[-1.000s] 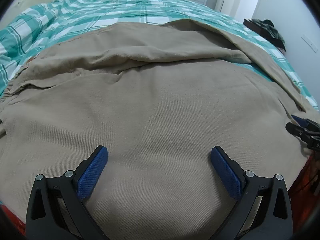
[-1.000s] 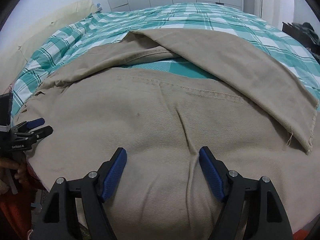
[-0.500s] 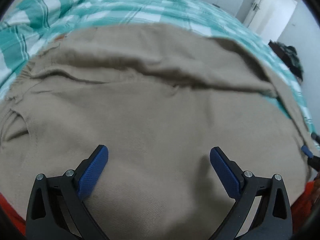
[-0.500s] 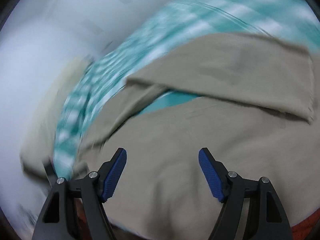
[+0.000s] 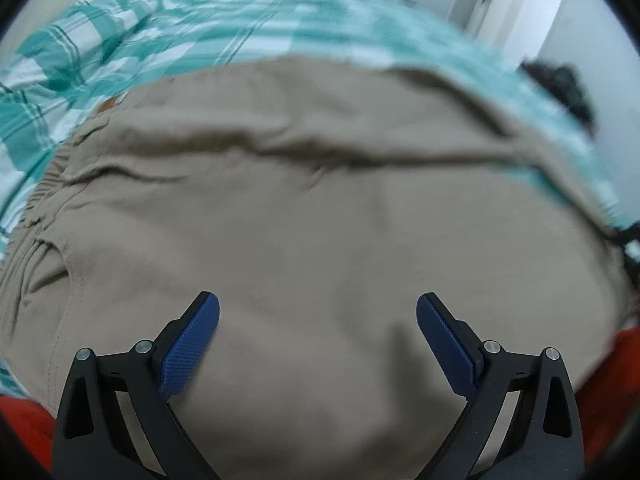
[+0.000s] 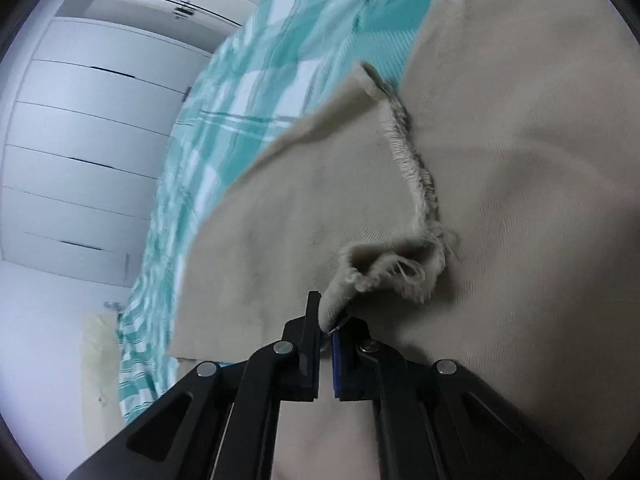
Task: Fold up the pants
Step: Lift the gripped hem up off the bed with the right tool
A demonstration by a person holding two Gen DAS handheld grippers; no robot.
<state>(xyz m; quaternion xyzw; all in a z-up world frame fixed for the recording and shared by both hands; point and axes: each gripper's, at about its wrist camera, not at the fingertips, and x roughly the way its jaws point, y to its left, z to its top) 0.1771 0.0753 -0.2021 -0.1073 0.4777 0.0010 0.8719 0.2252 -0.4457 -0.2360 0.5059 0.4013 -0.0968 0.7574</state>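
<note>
Beige pants (image 5: 312,216) lie spread over a bed with a teal checked cover (image 5: 168,44). My left gripper (image 5: 318,320) hovers above the wide part of the pants, jaws open, nothing between its blue pads (image 5: 188,348). The elastic waistband (image 5: 44,184) shows at the left. In the right wrist view the frayed hem (image 6: 404,268) of one trouser leg (image 6: 304,216) is pinched in my right gripper (image 6: 326,320), which is shut on it and rolled sideways. The other leg (image 6: 532,184) lies under and to the right of it.
The teal checked cover (image 6: 248,92) stretches beyond the pants. White wardrobe doors (image 6: 84,128) stand past the bed. Something orange-red (image 5: 624,356) shows at the bed's near edge. A dark heap (image 5: 564,84) lies at the far right.
My right gripper has swung across to the trouser leg's hem, rolled sideways and shut on it. The left gripper has lifted a little and stayed open.
</note>
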